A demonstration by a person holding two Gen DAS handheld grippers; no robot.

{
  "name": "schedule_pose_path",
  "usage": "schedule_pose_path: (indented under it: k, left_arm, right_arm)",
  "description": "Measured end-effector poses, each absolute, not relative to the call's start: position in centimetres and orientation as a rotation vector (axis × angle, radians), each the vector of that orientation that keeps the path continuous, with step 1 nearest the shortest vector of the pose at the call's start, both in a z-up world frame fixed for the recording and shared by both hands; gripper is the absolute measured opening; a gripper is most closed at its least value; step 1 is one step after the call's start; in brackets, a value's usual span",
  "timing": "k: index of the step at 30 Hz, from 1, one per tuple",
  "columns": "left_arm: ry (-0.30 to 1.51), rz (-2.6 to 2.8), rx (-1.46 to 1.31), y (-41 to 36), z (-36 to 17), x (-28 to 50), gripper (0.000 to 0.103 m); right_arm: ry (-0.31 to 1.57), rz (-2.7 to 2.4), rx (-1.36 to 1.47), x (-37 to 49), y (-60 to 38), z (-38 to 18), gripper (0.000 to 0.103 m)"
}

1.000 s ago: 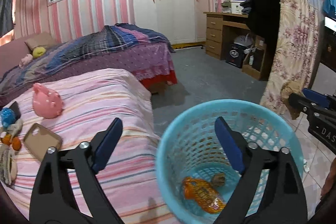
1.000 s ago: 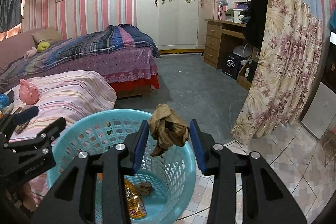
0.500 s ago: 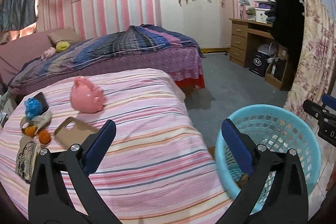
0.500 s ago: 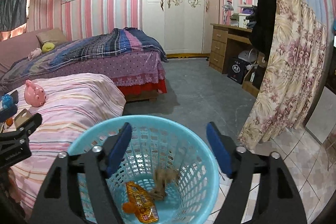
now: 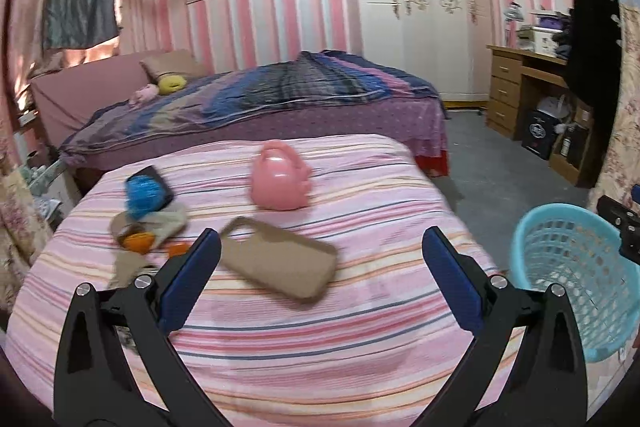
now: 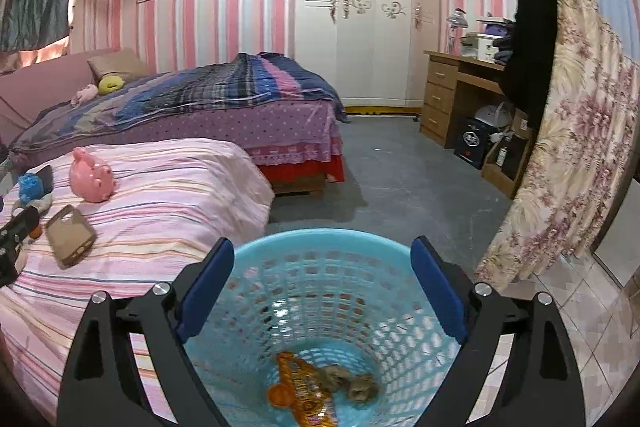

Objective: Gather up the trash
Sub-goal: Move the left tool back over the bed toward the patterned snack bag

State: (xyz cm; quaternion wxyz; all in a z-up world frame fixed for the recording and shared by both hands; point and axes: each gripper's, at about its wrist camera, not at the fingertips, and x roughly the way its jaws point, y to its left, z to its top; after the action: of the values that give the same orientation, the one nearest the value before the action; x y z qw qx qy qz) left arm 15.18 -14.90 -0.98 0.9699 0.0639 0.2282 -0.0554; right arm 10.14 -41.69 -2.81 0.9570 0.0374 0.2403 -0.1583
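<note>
Trash so far sits in the blue basket (image 6: 280, 263) on the floor beside the striped bed (image 5: 360, 307): an orange wrapper (image 6: 300, 393) and a brownish crumpled wad (image 6: 360, 389) at the bottom, touching or nearly so. More bits lie on the bed's far left: a blue crumpled piece (image 5: 142, 193) on a dark flat thing, w/ beige crumpled stuff (image 5: 160, 223) and orange bits (image 5: 138, 241) just beside it; can't tell exactly what they are, pic is blurred.

R gripper (image 6: 322, 295) hangs over the basket mouth, jaws opening, nothing between them, blue pads well apart w/ only basket mesh seen through the gap.

L gripper (image 5: 320, 279) is over the bed, jaws spread as wide as they go, nothing held. A tan phone case (image 5: 280, 263) lies on the sheet in the gap between its fingers but not touched. A pink piggy bank (image 5: 280, 179) stands further back, mid bed.

In L view the basket is at the right edge, off the bed corner, w/ the tip of the R gripper showing just above its rim.
</note>
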Motion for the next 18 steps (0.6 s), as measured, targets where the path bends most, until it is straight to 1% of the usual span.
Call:
schedule_pose_path:
  k: [7,18]
  left_arm:
    - [0.491,-0.011,0.111,-8.6,-1.2,15.5,0.097]
    - [0.556,0.094,0.047,0.3,-3.1,16.4,0.097]
  right_arm:
    - [0.495,-0.252,0.036,11.6,-37.3,-2.7,0.088]
    - [0.525,-0.138,-0.045,13.9,-29.5,-3.6,0.088]
